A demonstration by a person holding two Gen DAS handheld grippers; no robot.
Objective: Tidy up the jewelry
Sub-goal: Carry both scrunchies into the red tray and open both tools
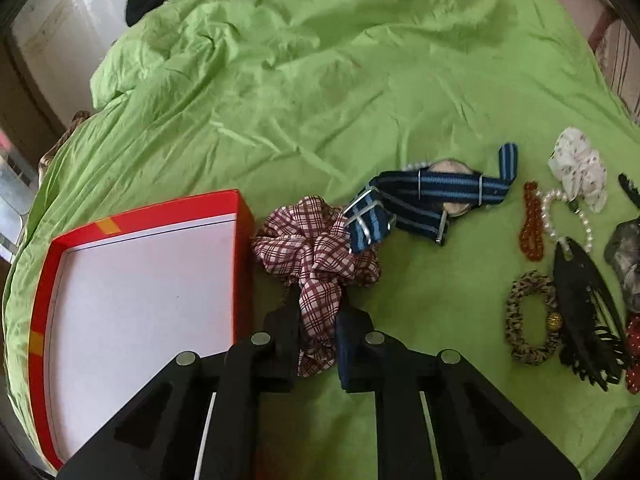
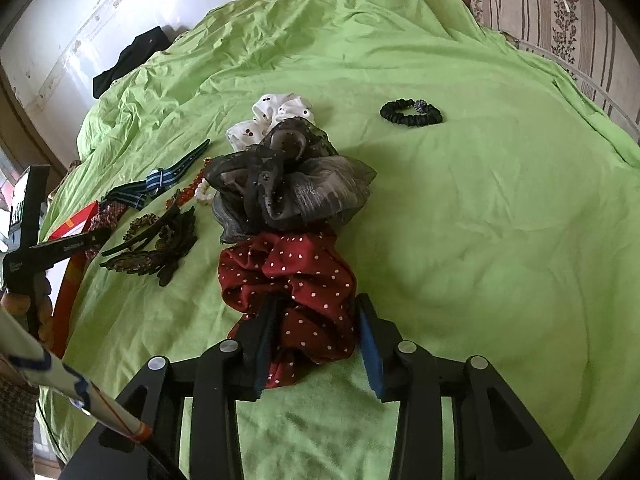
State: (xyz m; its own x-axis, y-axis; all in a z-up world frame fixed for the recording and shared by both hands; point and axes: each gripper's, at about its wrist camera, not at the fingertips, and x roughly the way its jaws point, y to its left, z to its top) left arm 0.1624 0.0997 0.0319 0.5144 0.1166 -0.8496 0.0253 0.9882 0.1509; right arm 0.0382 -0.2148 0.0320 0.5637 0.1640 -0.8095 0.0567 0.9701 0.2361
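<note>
On the bed, over a rumpled green sheet (image 1: 320, 80), the sorting is under way with both tongs busy. The largest thing in play is the red box (image 1: 140, 280), shallow, with a bare white floor and nothing in it yet; it lies at the left, just beside the plaid scrunchie (image 1: 316, 248). The left gripper (image 1: 318, 340) has its jaws drawn nearly together on a fold of that scrunchie, the cloth pinched between the pads, most of the scrunchie lying on the sheet beyond the tips. To do this well, I would say lift it clear before swinging left, since the near wall of the box stands right alongside and loose cloth could snag on it.

The striped watch (image 1: 424, 196) lies with one strap end across the scrunchie's far edge, so a quick pull may drag it along; a slow rise should let it slide off.

The right gripper (image 2: 316, 336) straddles the red dotted scrunchie (image 2: 288, 272), jaws partly closed; the left pad touches the cloth, but whether the right one presses I cannot tell. The grey sheer scrunchie (image 2: 292, 192) touches the red one's far side and may come with it.

Smaller pieces lie between the two: a black hair claw (image 1: 584, 312), a leopard hair tie (image 1: 528, 316), an amber bracelet (image 1: 532, 220), a pearl bracelet (image 1: 560, 208).
</note>
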